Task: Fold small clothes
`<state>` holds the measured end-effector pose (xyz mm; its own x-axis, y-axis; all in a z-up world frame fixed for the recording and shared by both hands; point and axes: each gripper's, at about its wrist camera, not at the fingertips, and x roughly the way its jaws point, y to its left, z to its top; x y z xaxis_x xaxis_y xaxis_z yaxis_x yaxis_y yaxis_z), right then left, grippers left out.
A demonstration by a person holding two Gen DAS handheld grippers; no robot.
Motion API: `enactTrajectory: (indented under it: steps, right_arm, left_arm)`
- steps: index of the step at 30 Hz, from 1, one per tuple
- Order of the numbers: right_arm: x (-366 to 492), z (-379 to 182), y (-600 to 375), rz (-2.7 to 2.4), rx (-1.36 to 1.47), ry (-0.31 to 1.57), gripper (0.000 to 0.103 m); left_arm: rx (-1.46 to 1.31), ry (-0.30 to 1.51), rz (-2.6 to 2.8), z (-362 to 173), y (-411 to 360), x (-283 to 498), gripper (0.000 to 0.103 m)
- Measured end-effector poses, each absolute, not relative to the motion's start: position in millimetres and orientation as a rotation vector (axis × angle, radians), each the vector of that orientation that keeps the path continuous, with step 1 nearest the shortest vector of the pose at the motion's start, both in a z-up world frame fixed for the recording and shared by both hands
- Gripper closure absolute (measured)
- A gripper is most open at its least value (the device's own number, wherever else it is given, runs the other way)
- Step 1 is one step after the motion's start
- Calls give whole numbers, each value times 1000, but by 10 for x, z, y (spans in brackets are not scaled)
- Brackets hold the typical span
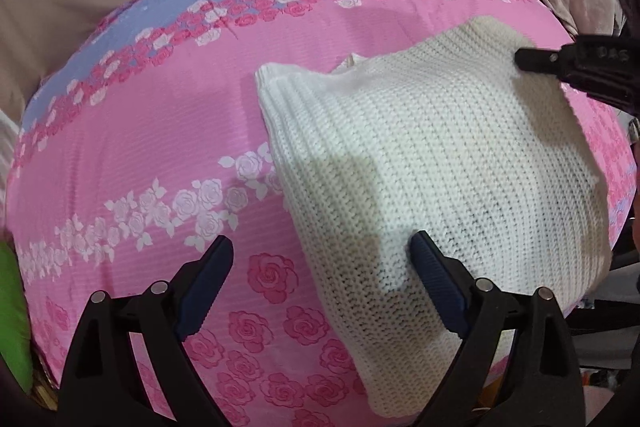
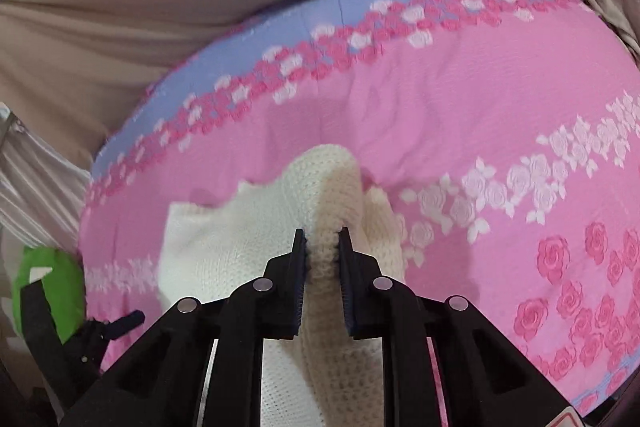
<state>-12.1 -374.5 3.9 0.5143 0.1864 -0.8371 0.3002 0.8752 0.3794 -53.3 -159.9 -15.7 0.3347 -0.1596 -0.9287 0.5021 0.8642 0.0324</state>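
Now your right gripper [image 2: 322, 233] pinches a raised fold of the cream knitted garment [image 1: 436, 163]; your left gripper [image 1: 322, 247] hangs wide open, empty, just above its near edge.

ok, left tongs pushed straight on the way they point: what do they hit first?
Likely the pink rose bedcover, with one finger catching the white knit garment edge. The left tongs stand open; depth is unclear.

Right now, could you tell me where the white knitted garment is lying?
The white knitted garment lies on the pink rose-print bedspread, right of centre in the left wrist view; the right gripper pinches a fold of its far edge.
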Motion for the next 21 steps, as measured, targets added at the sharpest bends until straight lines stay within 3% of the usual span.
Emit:
enactTrajectory:
  steps: [2,4,9,14,17,21]
  right_arm:
    - [-65,-203,-3782,-96,479,1114,86]
    - [-8,-442,-3804,-121,438,1194,74]
    - [-245,227,-3732,-147,509,1009,69]
    - [-72,361,-2949,111,405,1062,75]
    - [229,-343,-2294,221,302,1261,75]
    - [272,-212,-2099,205,212,1211,75]
  left_arm:
    - [356,1136,-431,-126,-1572,-531,15]
    - [355,1104,-390,-54,-1478,-512,16]
    - [295,1075,-277,81,-1124,-398,16]
    - [246,1085,-226,146,-918,-344,16]
    - [238,1107,-226,109,-921,-327,16]
    - [251,1116,-240,87,-952,-342,16]
